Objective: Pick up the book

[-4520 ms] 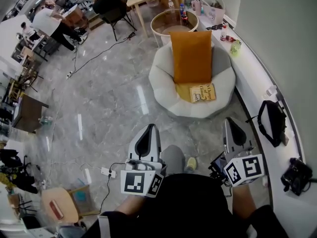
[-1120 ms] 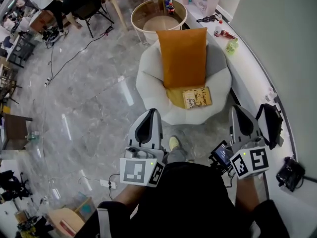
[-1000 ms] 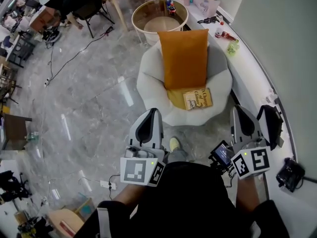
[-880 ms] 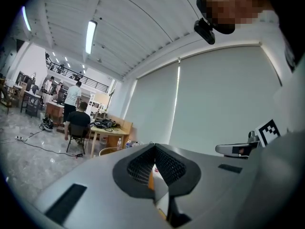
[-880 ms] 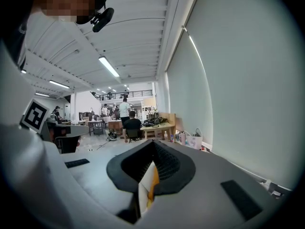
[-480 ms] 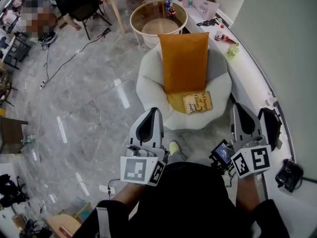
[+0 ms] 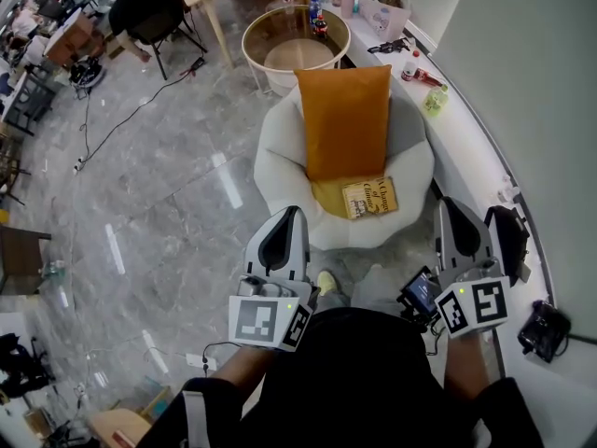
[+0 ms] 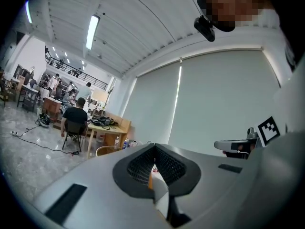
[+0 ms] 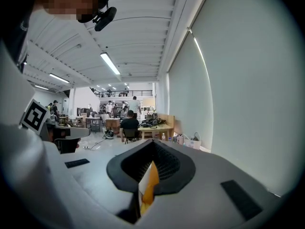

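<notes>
The book [image 7: 369, 198], tan with dark lettering, lies flat on the seat of a white round armchair [image 7: 280, 171], at the foot of an upright orange cushion [image 7: 345, 119]. My left gripper [image 7: 291, 213] is shut and empty, short of the chair's front edge, left of the book. My right gripper [image 7: 447, 205] is also shut and empty, beside the chair's right flank. In the left gripper view the left gripper [image 8: 153, 168] has its jaws closed, with a sliver of cushion [image 8: 150, 180] showing past them. The right gripper [image 9: 151, 162] looks the same in its own view.
Behind the armchair stands a round glass side table [image 7: 270, 28] with bottles. A curved window ledge [image 7: 466, 147] runs along the right, with small items and a black bag [image 7: 508, 236]. A foot in a yellow shoe [image 7: 326, 281] is on the marble floor. Seated people and desks are at far left.
The armchair and book have come nearer and lower in the head view as the person walked up. Both grippers stayed shut, at about the same place in the picture.
</notes>
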Demonstrator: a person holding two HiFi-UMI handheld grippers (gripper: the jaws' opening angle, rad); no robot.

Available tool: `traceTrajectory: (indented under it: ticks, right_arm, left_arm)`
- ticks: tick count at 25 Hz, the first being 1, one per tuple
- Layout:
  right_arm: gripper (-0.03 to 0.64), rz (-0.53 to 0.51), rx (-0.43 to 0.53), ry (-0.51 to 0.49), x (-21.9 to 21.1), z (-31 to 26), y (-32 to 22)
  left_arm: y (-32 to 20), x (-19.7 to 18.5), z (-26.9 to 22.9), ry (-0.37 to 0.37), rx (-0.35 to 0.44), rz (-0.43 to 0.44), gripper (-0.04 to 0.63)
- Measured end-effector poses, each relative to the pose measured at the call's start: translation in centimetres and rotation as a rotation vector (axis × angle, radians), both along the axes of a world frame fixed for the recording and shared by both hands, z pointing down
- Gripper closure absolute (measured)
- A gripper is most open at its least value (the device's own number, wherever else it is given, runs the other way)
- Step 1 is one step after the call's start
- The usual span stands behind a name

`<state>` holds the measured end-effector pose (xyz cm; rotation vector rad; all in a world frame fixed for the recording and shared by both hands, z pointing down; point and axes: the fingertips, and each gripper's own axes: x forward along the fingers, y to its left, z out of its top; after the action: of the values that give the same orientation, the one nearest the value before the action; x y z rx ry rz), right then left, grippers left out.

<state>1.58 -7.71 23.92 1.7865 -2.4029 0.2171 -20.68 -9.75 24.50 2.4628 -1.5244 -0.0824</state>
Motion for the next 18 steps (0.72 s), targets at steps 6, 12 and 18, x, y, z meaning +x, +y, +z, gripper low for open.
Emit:
traceTrajectory:
  ticks: [6, 12, 18]
  right_arm:
    - [0.603, 0.002, -0.010, -0.001, 2.3, 0.6, -0.7]
    - [0.603, -0.012, -0.031, -0.009, 5.7, 1.6, -3.0]
    - [0.603, -0.057, -0.058, -0.012, 9.5, 2.5, -6.3]
  left_arm:
    - [-0.8, 2.0, 0.6, -0.015, -0.014, 0.000, 0.584]
    - [-2.6, 5.0, 1.3, -0.038, -0.037, -0.020, 0.584]
    - [-5.4, 9.3, 2.2, -0.074, -0.064, -0.029, 0.584]
